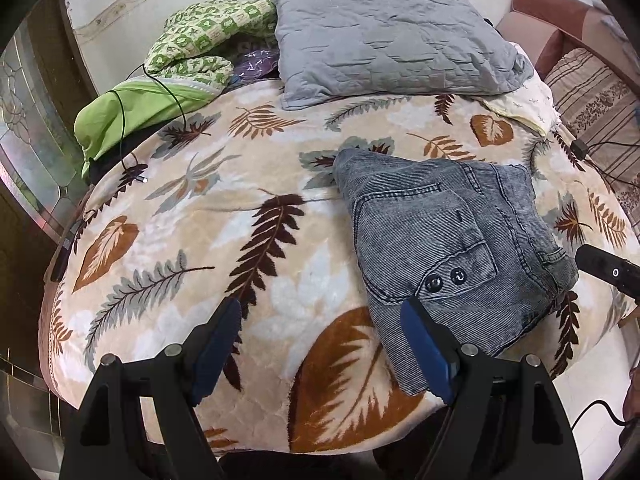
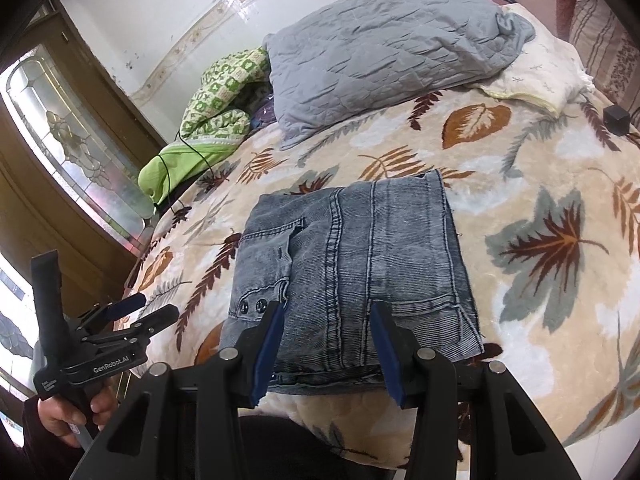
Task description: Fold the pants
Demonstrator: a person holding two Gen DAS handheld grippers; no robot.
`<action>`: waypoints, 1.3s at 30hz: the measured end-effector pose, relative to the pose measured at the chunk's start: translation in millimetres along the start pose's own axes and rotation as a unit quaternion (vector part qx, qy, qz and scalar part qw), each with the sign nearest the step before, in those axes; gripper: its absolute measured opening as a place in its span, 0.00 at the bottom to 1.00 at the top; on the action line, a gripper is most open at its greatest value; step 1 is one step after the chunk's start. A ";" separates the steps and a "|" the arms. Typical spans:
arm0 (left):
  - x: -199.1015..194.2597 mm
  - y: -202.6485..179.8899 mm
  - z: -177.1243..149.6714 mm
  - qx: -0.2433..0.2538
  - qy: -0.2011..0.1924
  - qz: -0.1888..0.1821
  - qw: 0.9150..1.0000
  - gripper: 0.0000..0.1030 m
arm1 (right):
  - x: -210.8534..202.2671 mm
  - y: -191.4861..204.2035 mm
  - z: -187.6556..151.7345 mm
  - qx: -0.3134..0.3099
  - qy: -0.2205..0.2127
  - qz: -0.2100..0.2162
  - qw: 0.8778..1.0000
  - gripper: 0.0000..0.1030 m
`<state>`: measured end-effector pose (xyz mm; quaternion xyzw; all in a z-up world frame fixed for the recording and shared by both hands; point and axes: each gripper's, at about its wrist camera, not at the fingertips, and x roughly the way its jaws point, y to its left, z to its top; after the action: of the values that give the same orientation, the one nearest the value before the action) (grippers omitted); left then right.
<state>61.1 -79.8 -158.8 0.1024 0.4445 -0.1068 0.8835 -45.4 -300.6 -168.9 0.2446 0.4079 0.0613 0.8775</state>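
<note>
Both tools hang released: our left tool (image 1: 320, 348) spread wide, our right tool (image 2: 326, 348) half-spread above the near hem. Across the leaf-patterned beige fleece bed (image 2: 540, 320) the grey corduroy pants (image 2: 352, 264) lie folded square, seemingly finished, needing no grip.

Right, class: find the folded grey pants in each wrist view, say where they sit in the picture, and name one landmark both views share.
Left wrist view: the folded grey pants lie right of centre on the leaf-print blanket.
Right wrist view: the pants lie at centre, just ahead of the fingers.
Shared landmark: the grey quilted pillow beyond the pants.
</note>
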 end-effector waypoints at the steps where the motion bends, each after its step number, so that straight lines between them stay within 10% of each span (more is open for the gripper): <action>1: 0.4 0.8 -0.1 -0.001 0.000 0.000 1.000 0.80 | 0.9 0.9 -0.7 -0.001 0.001 -0.001 1.000 0.47; 39: 32.8 3.1 -1.5 -0.007 0.038 0.003 0.999 0.80 | 17.4 -18.1 -0.7 0.020 0.014 -0.009 1.000 0.47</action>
<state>79.9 -79.6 -185.9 0.1011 0.4782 -0.0973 0.8670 -36.1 -310.8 -189.8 0.2573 0.4234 0.0488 0.8673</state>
